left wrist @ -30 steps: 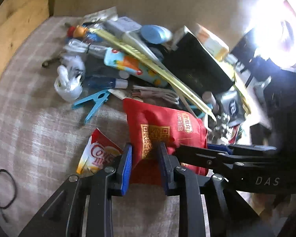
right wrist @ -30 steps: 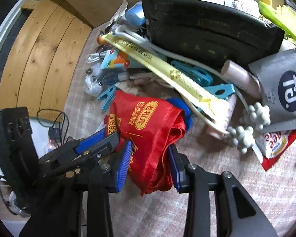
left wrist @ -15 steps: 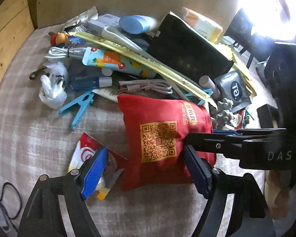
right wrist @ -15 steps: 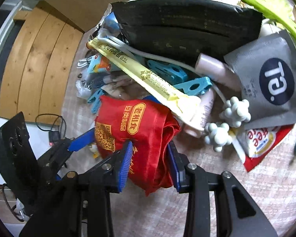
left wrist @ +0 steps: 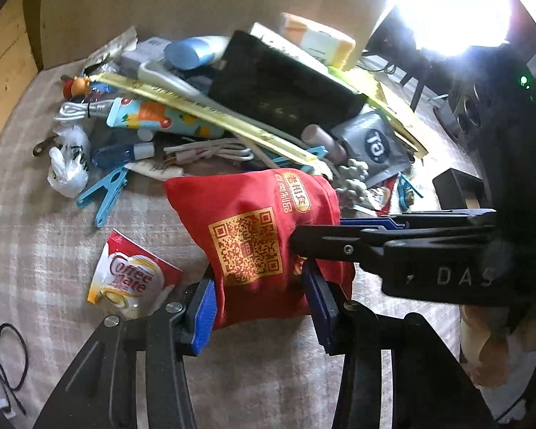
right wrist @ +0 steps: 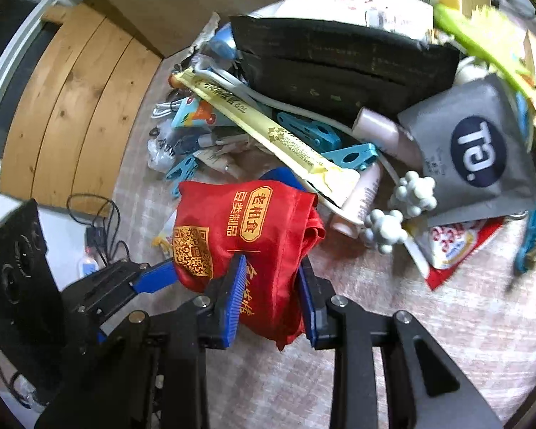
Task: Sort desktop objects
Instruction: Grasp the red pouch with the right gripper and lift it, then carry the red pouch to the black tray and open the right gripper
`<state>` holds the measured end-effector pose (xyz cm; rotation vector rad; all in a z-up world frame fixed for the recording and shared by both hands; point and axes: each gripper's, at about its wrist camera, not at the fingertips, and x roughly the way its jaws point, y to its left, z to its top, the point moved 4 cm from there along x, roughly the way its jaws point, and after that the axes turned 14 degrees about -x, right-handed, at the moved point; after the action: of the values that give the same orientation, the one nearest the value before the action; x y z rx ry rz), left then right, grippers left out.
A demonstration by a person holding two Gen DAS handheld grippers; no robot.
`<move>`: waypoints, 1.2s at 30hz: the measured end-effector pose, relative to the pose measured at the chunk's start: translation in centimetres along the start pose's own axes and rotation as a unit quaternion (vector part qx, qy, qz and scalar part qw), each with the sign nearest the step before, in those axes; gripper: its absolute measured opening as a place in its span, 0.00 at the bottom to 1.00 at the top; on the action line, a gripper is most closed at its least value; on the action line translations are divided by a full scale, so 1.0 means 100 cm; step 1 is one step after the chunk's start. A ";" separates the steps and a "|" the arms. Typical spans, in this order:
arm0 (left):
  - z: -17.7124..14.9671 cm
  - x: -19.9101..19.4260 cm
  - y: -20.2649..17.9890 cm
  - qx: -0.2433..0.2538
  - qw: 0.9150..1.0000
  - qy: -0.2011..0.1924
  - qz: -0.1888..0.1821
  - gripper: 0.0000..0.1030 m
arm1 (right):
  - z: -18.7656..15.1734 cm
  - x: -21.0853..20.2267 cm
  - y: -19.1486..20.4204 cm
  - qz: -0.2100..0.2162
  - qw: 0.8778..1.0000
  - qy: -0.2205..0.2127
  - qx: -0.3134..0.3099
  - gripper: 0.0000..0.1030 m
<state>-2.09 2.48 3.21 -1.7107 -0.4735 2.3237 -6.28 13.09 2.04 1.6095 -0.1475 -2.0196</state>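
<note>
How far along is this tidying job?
Barely started. Nothing looks sorted yet: the clutter lies heaped on the table. In hand: the red bag, with the left gripper and right gripper both closing around it. Everything else is left.

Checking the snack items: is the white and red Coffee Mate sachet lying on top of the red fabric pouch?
No, the Coffee Mate sachet lies flat on the tablecloth beside the red fabric pouch.
</note>
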 end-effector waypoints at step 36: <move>-0.112 0.055 -0.414 0.282 0.956 0.029 -0.078 0.44 | -0.238 -0.292 -0.251 -0.155 0.959 -0.135 0.194 0.29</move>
<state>6.27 44.15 11.02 -1.3986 0.0705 2.0231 11.07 54.02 10.53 1.6551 -0.4413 -2.5798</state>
